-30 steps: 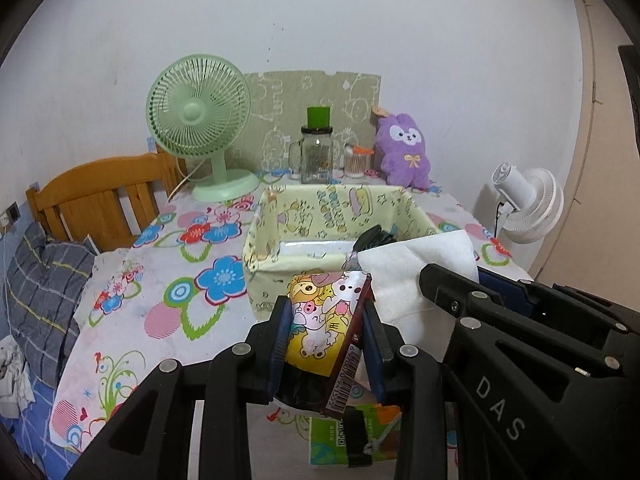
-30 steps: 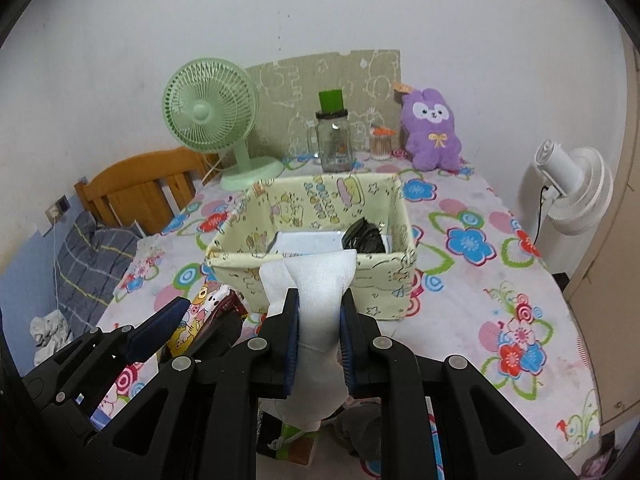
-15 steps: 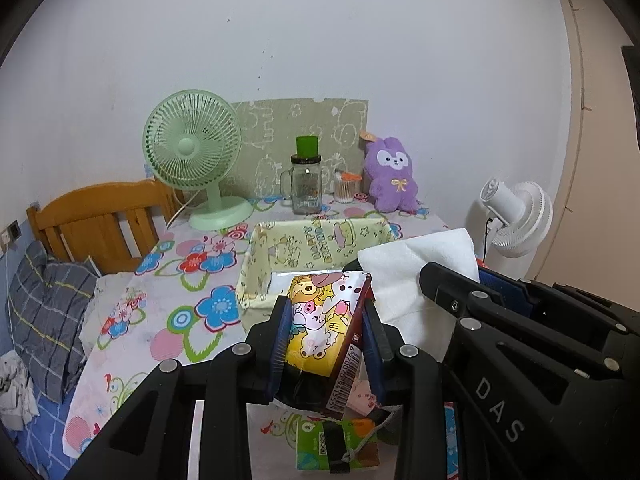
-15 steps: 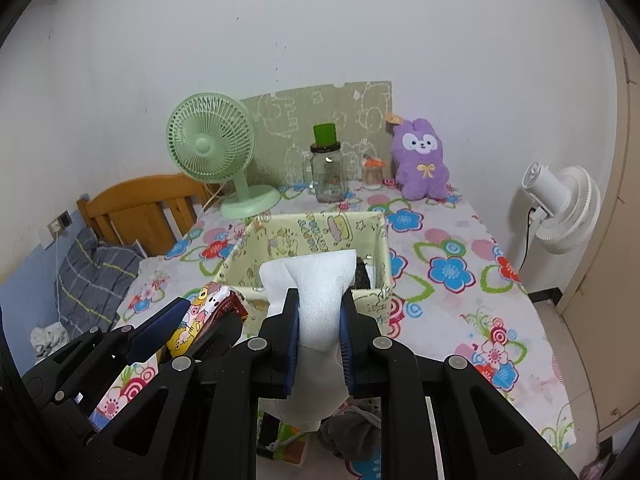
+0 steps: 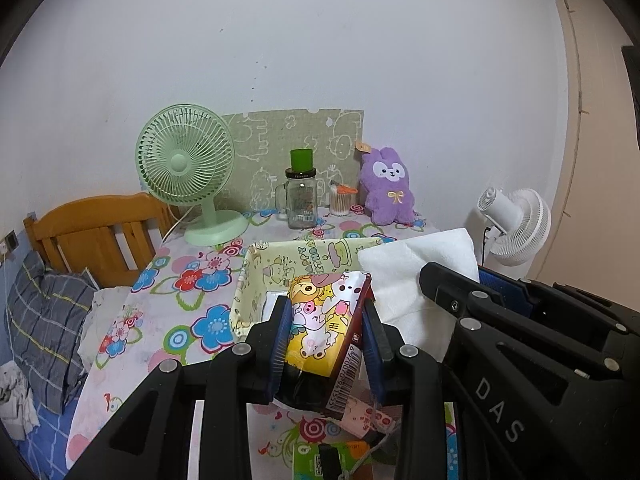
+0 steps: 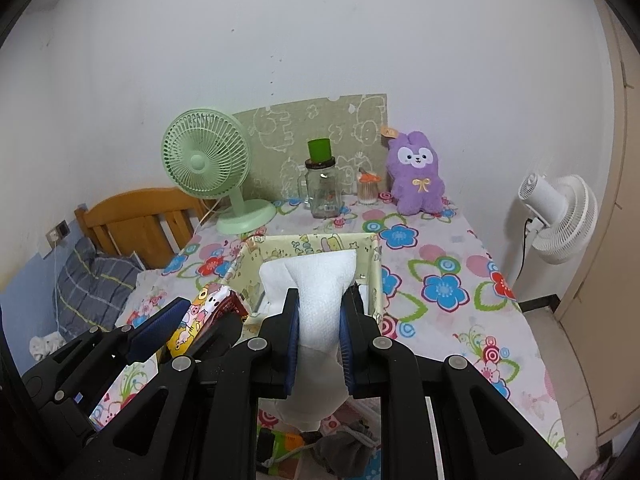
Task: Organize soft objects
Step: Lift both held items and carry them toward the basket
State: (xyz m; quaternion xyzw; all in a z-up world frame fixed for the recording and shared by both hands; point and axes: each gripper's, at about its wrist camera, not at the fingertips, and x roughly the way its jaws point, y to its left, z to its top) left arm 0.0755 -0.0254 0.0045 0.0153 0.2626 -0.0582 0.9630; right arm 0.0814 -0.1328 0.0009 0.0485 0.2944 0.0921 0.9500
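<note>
The surface (image 6: 460,280), spread with a flower-printed cloth, carries a pale yellow cartoon-printed fabric bin (image 6: 372,256) with soft upright walls, standing open in the middle. A green desk fan (image 6: 208,168), a glass mug-jar with a green cap (image 6: 322,192) and a purple plush rabbit (image 6: 416,180) stand along the wall behind it, well apart from the bin.

Both tools hang side by side just short of the bin's near wall. The right tool (image 6: 320,334) is clamped narrow on a white quilted soft pack (image 6: 316,276), which bulges above the pads and sags below them. The left tool (image 5: 326,334) is closed on a glossy cartoon-printed packet with a dark red edge (image 5: 324,320), gripped across its middle.

The biggest risk, as I judge it, is the bin itself: its walls are limp, so a load dragged over the near rim could fold the wall in or shove the bin toward the jar. Next, the two tools sit close together; moving both in at once could knock them or their loads against each other. The white pack is squeezed at a waist and could slip downward. The slick packet might slide free if tilted. Loose small items (image 6: 344,446) lie below, near the surface's front edge, where a dropped load could land.
</note>
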